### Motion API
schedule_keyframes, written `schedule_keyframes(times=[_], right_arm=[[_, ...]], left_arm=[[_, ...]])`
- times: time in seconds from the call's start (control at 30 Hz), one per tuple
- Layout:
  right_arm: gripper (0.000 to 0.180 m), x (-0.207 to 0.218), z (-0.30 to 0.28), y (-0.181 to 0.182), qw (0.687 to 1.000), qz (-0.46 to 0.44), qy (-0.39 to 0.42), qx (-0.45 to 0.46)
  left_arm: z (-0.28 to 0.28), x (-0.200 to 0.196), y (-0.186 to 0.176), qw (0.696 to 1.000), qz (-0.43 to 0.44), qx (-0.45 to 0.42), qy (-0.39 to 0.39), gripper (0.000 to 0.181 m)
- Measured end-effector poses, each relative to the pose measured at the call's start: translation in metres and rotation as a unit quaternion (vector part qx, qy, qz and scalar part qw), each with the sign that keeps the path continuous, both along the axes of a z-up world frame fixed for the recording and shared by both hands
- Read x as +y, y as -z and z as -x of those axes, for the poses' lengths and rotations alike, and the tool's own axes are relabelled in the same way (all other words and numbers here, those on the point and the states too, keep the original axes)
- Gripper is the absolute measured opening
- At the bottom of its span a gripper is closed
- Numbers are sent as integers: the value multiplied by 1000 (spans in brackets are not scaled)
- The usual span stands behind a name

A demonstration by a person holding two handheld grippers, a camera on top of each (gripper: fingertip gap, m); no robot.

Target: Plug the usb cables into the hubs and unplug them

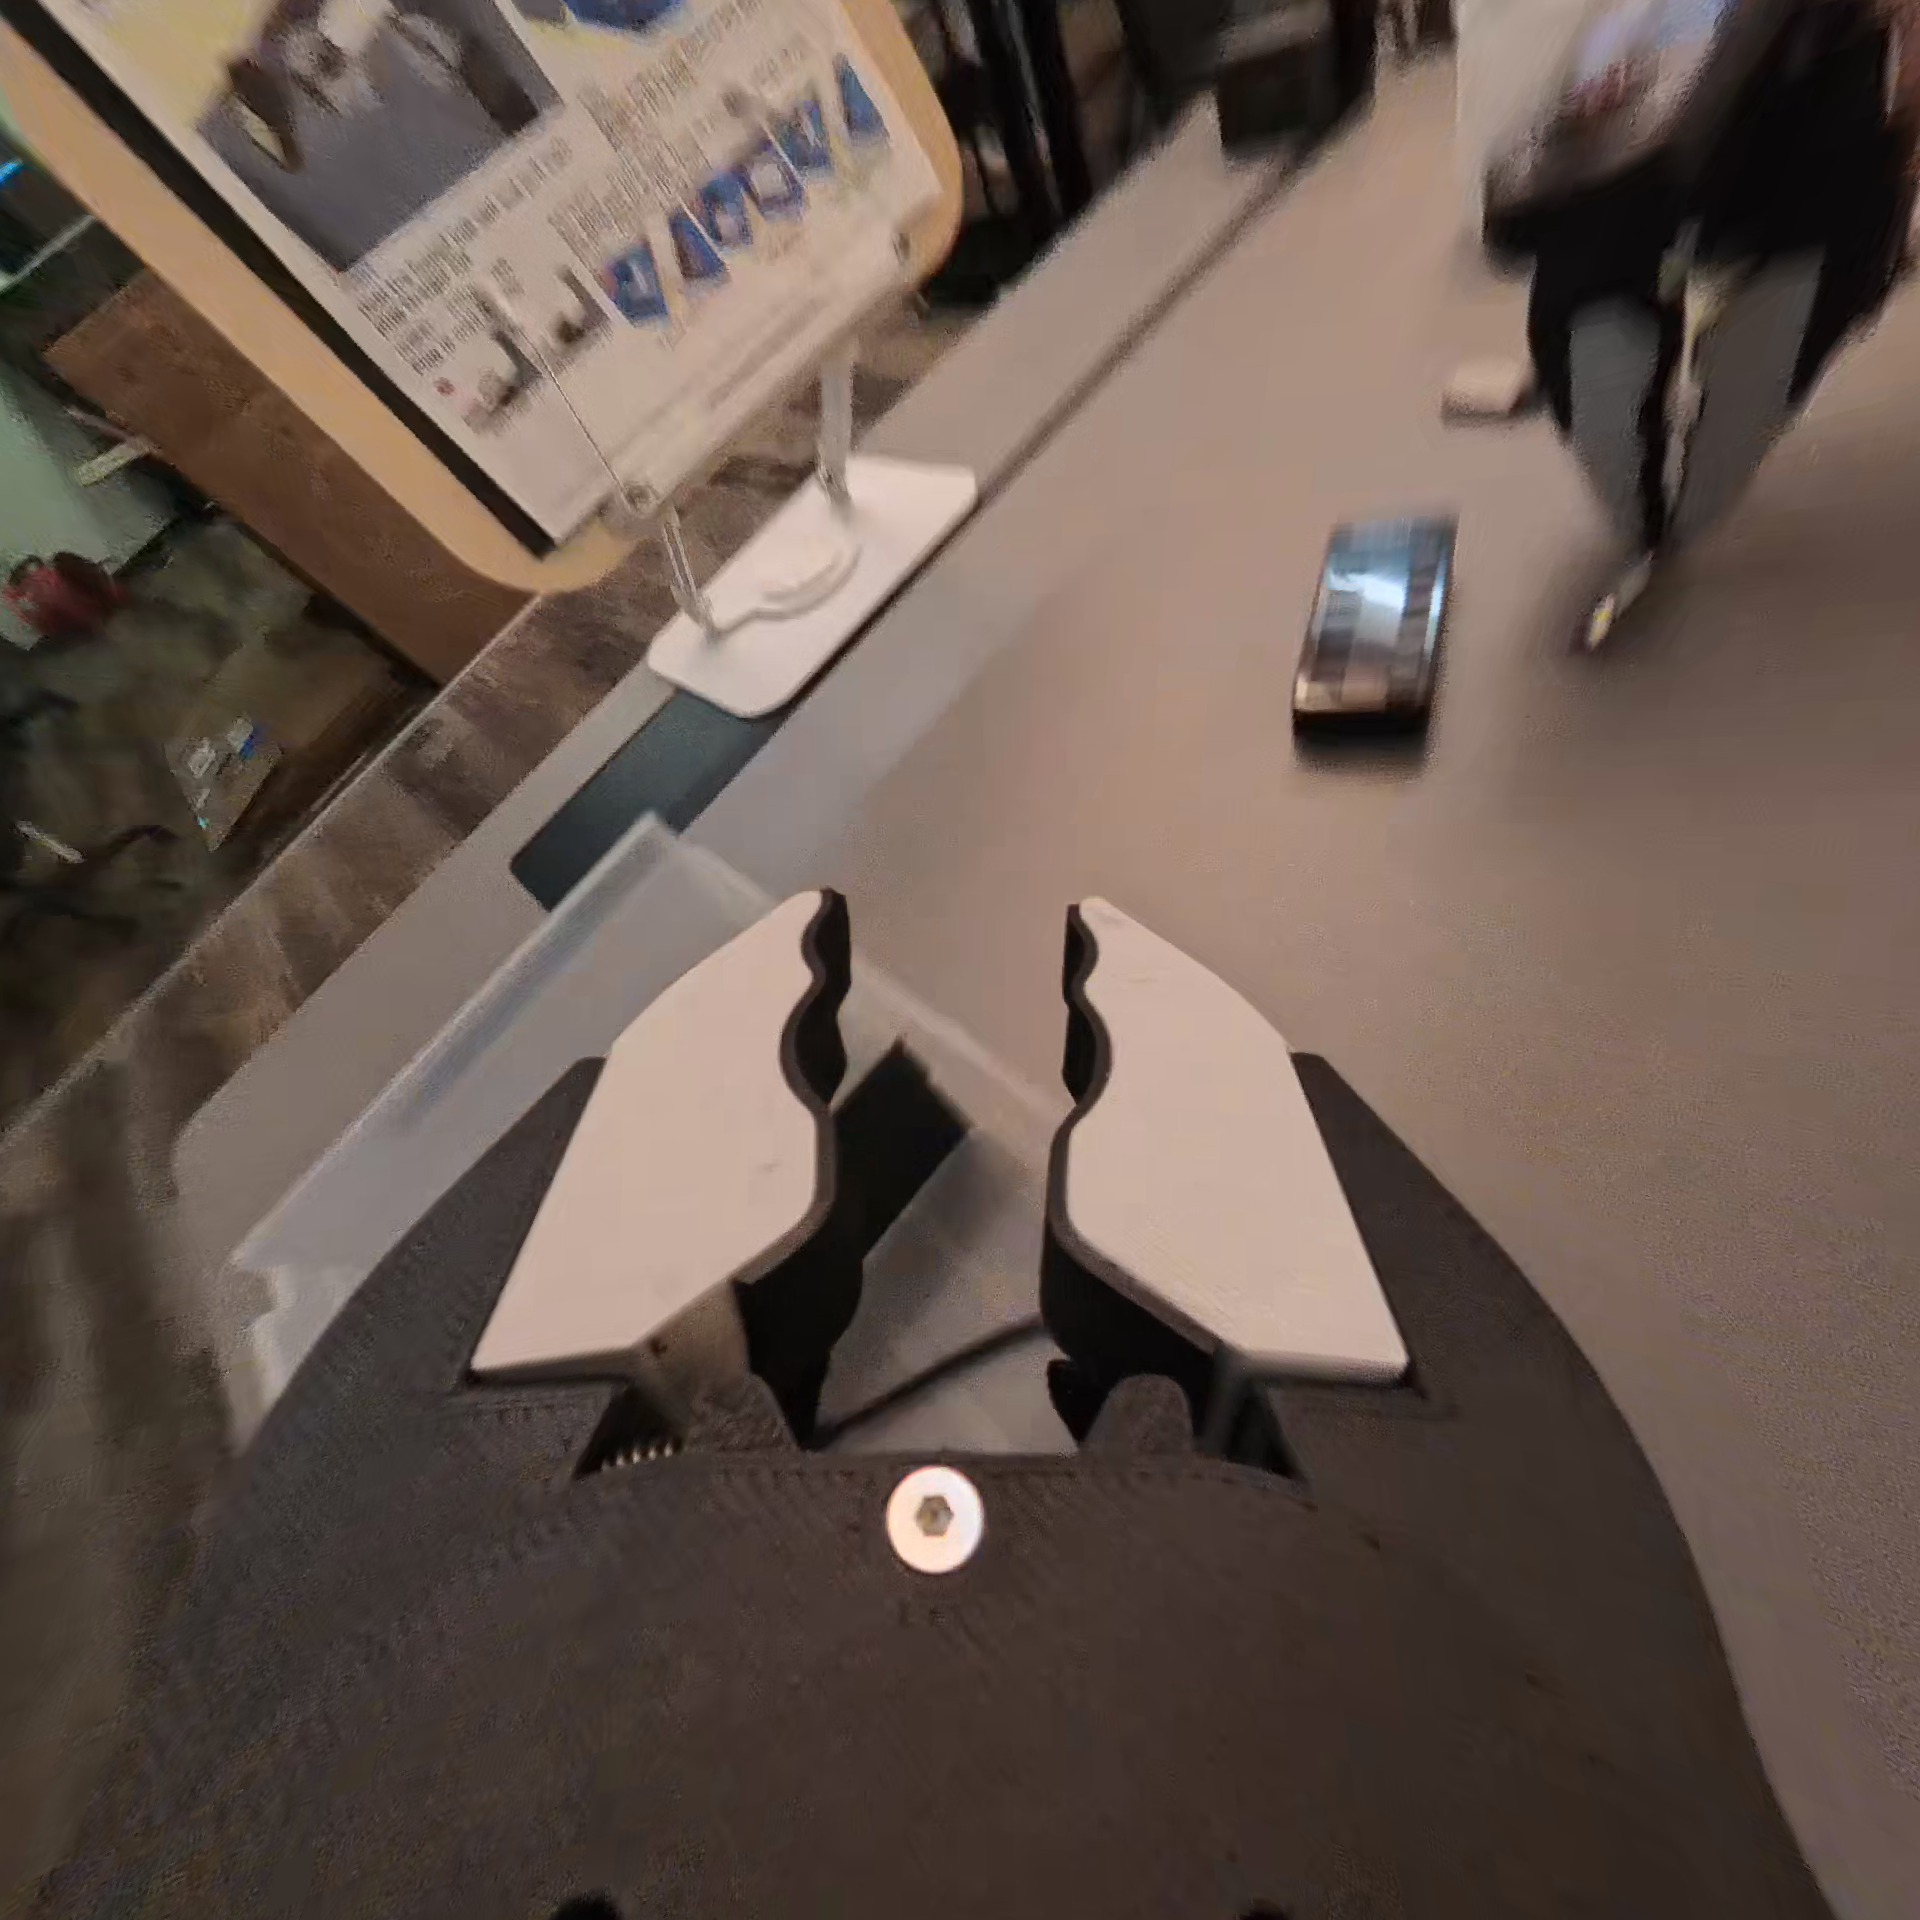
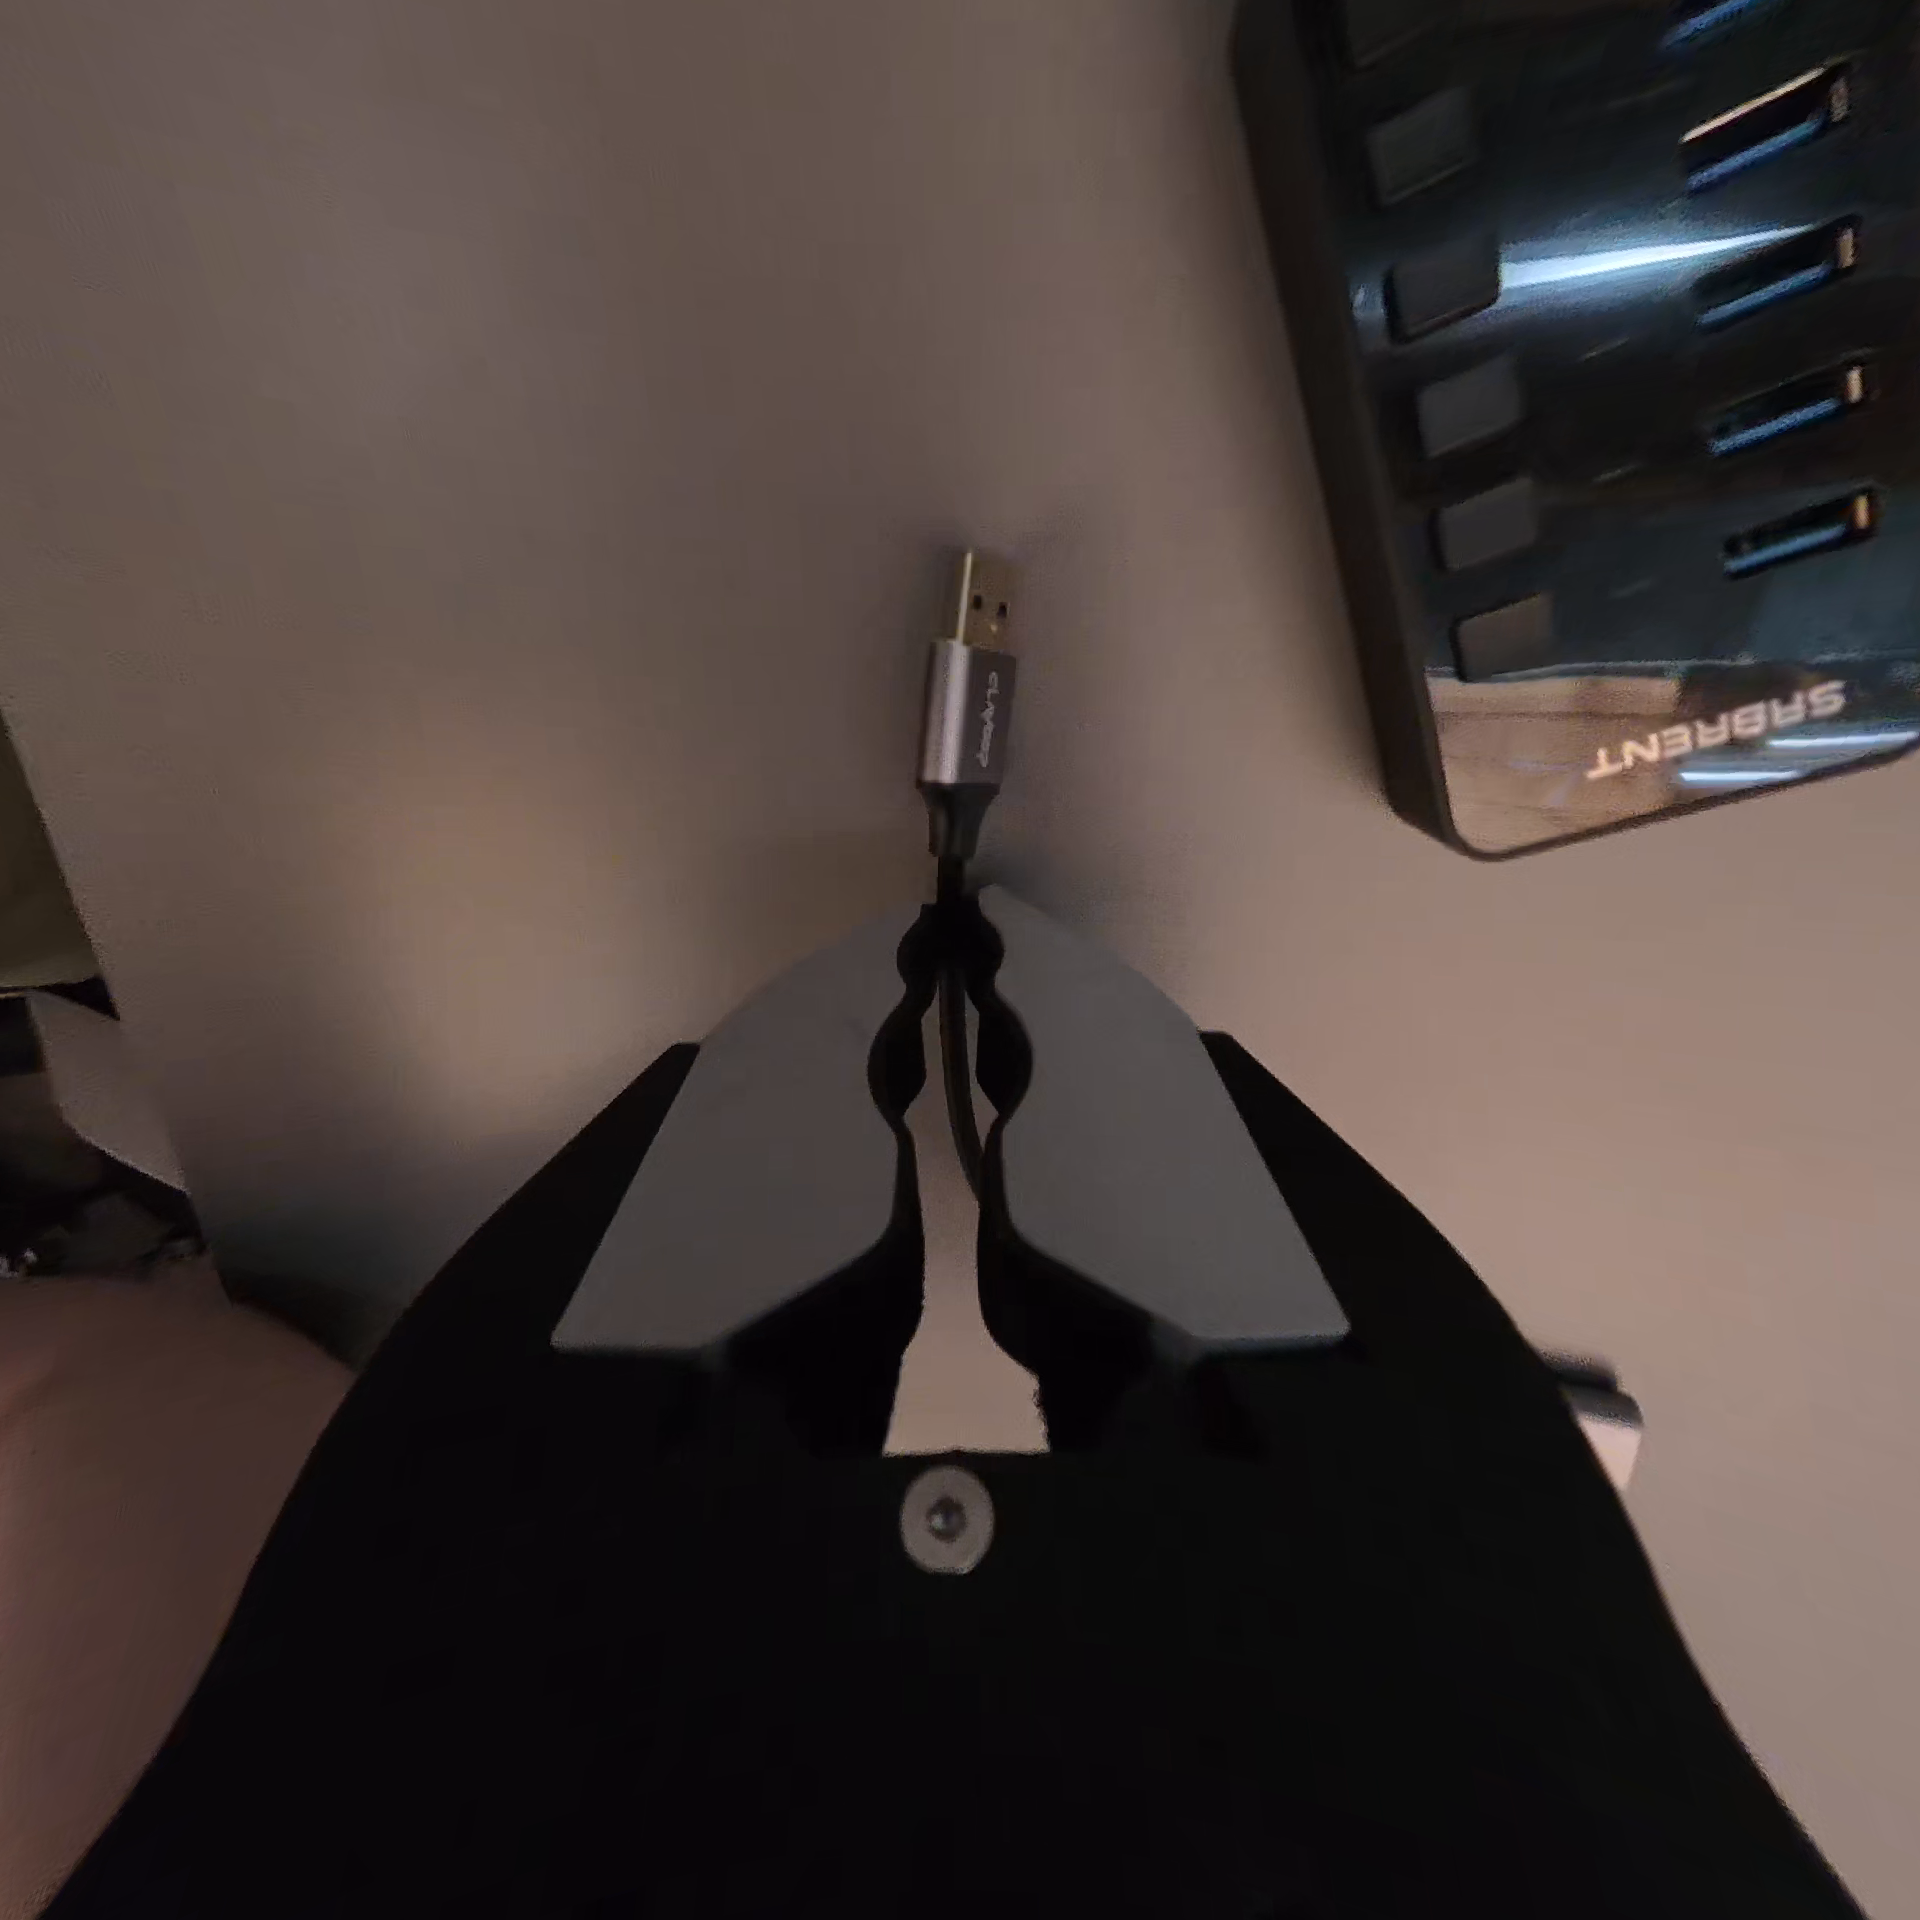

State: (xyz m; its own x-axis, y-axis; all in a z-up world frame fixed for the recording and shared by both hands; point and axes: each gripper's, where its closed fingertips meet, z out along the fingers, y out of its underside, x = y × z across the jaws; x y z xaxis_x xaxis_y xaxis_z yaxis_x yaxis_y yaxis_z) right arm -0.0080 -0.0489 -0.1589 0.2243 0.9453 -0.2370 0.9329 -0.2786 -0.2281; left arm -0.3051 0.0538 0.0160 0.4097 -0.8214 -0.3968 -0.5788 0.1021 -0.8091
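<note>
In the right wrist view my right gripper (image 2: 951, 914) is shut on a black USB cable (image 2: 948, 1039) just behind its grey plug (image 2: 966, 727). The gold metal tip of the plug points away from me over the table. A glossy black USB hub (image 2: 1621, 416) with several ports and square buttons lies at the upper right, to the right of the plug. In the left wrist view my left gripper (image 1: 956, 925) is open with nothing between its fingers, above the grey table (image 1: 1351, 1039). The same hub (image 1: 1371, 623) shows far off, with the other gripper (image 1: 1662, 436) beyond it, blurred.
A printed sheet on a clear stand with a white base (image 1: 821, 582) stands at the table's left edge. A translucent plastic container (image 1: 499, 1070) sits under my left gripper. Beyond the table edge the floor holds boxes and clutter (image 1: 208, 727). Spacing between my two grippers at the tips: around 35 cm.
</note>
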Motion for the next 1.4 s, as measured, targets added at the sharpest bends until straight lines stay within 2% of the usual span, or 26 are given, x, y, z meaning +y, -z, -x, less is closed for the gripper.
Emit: schedule_keyframes(times=[0.13,0.27,0.4,0.53,0.67,0.73,0.8,0.93,1.03,1.1,1.27,1.4], right_arm=[[16,3,6,-16,999,7,18,39],[15,12,8,-52,993,-71,14,93],[15,18,13,-89,978,-159,7,134],[12,10,17,-120,969,-229,6,96],[10,-9,43,-153,947,-292,-43,125],[10,-16,50,-159,943,-304,-59,125],[10,-20,53,-159,940,-313,-74,113],[9,-26,55,-157,939,-318,-87,98],[7,-28,54,-160,935,-327,-93,101],[7,-28,52,-164,932,-336,-91,104],[7,-23,39,-180,920,-369,-68,117],[7,-21,21,-202,904,-402,-35,142]], left_arm=[[53,16,48,988,1,149,36,35],[71,13,96,956,84,265,89,31],[86,26,127,923,113,352,109,29],[102,40,147,897,144,400,120,26],[108,44,161,860,135,470,145,29],[105,46,161,854,132,479,156,25],[105,42,164,845,141,487,171,6],[108,41,164,829,138,514,171,3],[120,43,155,813,131,549,144,3],[118,42,137,822,111,541,134,3],[118,48,56,832,31,550,64,3],[94,31,-17,837,-33,545,41,2]])
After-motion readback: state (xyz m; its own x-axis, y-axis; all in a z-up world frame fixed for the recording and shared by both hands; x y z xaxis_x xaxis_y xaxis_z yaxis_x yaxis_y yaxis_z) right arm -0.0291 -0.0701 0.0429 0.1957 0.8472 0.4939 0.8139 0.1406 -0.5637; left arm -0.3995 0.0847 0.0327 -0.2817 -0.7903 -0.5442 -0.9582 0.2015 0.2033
